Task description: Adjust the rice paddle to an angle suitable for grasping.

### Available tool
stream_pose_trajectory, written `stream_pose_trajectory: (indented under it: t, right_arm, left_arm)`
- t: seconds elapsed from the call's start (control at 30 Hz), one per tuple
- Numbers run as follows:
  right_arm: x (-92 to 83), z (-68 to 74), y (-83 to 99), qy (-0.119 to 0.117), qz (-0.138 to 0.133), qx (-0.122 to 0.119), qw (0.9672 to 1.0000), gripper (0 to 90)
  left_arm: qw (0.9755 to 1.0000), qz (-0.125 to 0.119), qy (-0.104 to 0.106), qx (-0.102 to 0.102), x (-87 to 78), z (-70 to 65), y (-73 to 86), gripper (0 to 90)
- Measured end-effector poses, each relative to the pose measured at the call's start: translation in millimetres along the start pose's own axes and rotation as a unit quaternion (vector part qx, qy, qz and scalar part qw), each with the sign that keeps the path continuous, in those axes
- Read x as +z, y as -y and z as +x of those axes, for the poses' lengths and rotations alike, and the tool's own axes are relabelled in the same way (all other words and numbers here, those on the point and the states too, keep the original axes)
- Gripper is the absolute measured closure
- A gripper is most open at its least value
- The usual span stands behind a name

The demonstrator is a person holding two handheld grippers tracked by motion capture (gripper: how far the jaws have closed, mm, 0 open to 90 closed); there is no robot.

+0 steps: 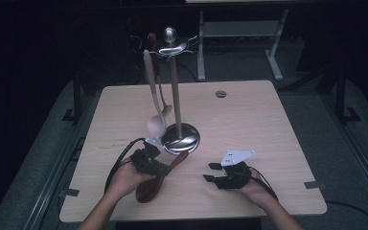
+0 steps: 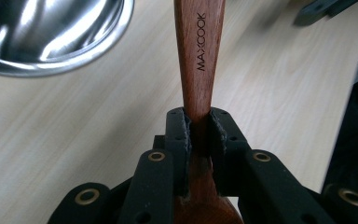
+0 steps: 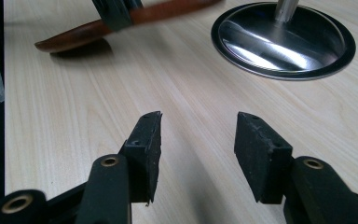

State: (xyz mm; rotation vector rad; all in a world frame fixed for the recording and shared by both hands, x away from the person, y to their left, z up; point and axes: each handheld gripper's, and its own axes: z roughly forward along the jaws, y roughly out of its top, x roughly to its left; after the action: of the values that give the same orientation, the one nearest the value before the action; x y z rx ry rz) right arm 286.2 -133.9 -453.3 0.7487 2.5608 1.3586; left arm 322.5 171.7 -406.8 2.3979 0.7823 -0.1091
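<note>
My left tongs (image 2: 198,128) clamp the brown spoon (image 2: 199,56); right tongs (image 3: 198,140) half open, empty. Spoon's lifted; hanging it on the rack (image 1: 174,91) remains, I'd say.

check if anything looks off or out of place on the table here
Nothing looks damaged or spilled. The one utensil off the rack is a dark wooden spoon, clamped by its handle in the left gripper near the utensil stand's steel base. A pale wooden spoon hangs from the stand. The right gripper is open with nothing between its jaws.
</note>
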Motion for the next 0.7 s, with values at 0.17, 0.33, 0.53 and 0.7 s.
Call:
stream_pose_trajectory:
  t: [0.17,0.33,0.53,0.7]
  right_arm:
    - [-0.4,-0.4,-0.4,0.002,-0.001,0.001,1.0,50.6]
    - [-1.4,-1.1,-0.9,0.004,-0.006,0.004,1.0,50.4]
    - [-3.0,-2.5,-1.8,0.006,-0.013,0.009,0.9999,50.3]
    - [-7.1,-3.6,-6.1,0.019,-0.025,0.023,0.9992,50.1]
  left_arm:
    - [0.9989,-0.047,0.001,0.003,-15.1,-2.5,0.9,78.6]
    - [0.9944,-0.103,-0.003,0.024,-29.1,-6.4,2.0,78.6]
    - [0.9858,-0.165,-0.003,0.034,-38.8,-8.4,3.3,78.6]
    - [0.9785,-0.203,-0.016,0.034,-40.6,-15.8,2.2,78.6]
